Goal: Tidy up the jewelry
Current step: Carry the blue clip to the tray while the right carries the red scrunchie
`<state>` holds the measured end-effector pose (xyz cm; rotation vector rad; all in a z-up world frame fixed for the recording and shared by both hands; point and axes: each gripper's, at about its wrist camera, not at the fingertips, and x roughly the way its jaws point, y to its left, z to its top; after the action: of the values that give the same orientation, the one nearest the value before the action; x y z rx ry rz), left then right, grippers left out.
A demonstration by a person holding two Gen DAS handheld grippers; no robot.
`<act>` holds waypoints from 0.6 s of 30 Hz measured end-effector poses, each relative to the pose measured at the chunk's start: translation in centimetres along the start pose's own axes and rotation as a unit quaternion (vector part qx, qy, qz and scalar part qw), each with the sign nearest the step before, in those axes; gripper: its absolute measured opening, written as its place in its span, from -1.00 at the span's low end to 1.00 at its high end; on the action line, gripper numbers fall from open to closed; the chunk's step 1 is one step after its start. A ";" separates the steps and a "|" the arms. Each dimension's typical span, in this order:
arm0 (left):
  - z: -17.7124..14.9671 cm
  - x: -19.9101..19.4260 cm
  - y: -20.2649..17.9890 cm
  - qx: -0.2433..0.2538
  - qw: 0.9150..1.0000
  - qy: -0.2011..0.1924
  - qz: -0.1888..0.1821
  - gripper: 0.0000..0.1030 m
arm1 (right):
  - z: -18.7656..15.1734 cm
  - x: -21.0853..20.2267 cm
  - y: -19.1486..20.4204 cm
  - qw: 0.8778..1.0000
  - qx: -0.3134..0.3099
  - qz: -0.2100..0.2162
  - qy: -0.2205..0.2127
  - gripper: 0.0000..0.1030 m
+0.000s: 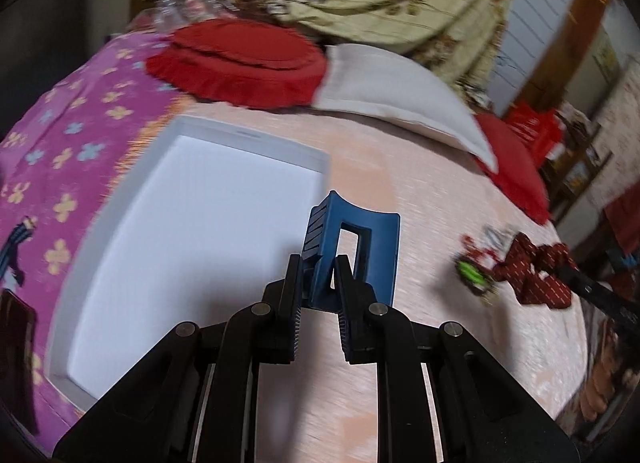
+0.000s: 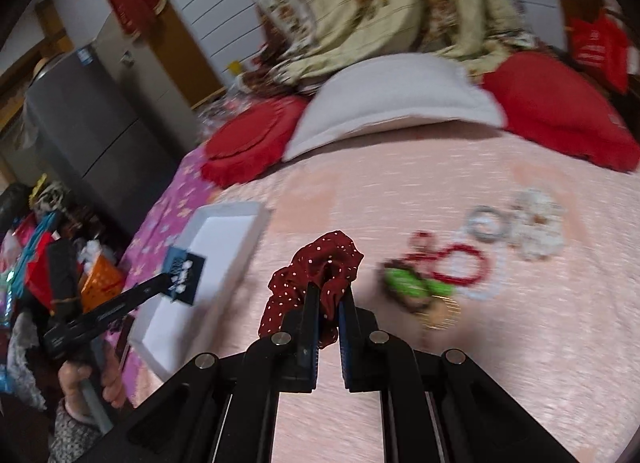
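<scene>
My left gripper [image 1: 318, 263] is shut on a blue hair claw clip [image 1: 354, 253], held above the pink bedspread beside the right edge of a white tray [image 1: 120, 223]. My right gripper [image 2: 330, 287] is shut on a dark red polka-dot scrunchie [image 2: 312, 275], lifted over the bed. The right wrist view shows the left gripper [image 2: 182, 275] with the blue clip over the white tray [image 2: 236, 211]. The left wrist view shows the scrunchie [image 1: 532, 267] at the right. Left on the bedspread are a green hair piece [image 2: 408, 283], a red bead bracelet [image 2: 460, 265], a silver ring-shaped band [image 2: 486, 225] and a white fluffy scrunchie [image 2: 534, 225].
A white pillow [image 2: 400, 103] and red cushions [image 2: 560, 119] lie at the head of the bed under a floral blanket [image 2: 360, 3]. A purple flowered sheet [image 1: 60, 123] borders the tray. Clutter and an orange basket [image 2: 100, 279] stand beside the bed. A hand [image 2: 92, 379] holds the left gripper's handle.
</scene>
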<state>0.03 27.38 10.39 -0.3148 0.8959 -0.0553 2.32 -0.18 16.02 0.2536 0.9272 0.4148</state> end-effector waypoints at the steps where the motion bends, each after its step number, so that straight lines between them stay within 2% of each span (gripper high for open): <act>1: 0.6 0.4 1.0 -0.006 1.000 0.001 0.008 -0.73 | 0.4 0.9 1.0 1.000 -0.005 0.009 0.005 -0.85; 5: 3.1 2.4 4.4 -0.026 0.999 0.003 0.032 -0.73 | 2.6 5.9 5.7 0.998 -0.033 0.038 0.024 -0.85; 10: 6.0 5.6 7.9 -0.046 0.997 0.007 0.060 -0.73 | 4.9 12.8 10.6 0.996 -0.060 0.052 0.050 -0.85; 14: 7.7 8.2 9.9 -0.058 0.995 0.019 0.075 -0.73 | 6.0 19.9 13.8 0.993 -0.083 0.032 0.077 -0.85; 18: 8.5 10.3 11.5 -0.066 0.994 0.027 0.086 -0.73 | 6.4 24.7 14.5 0.991 -0.080 0.021 0.103 -0.85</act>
<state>12.13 38.57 4.17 -0.3592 0.9802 0.1551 17.17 23.71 7.51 0.0847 1.0853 0.5580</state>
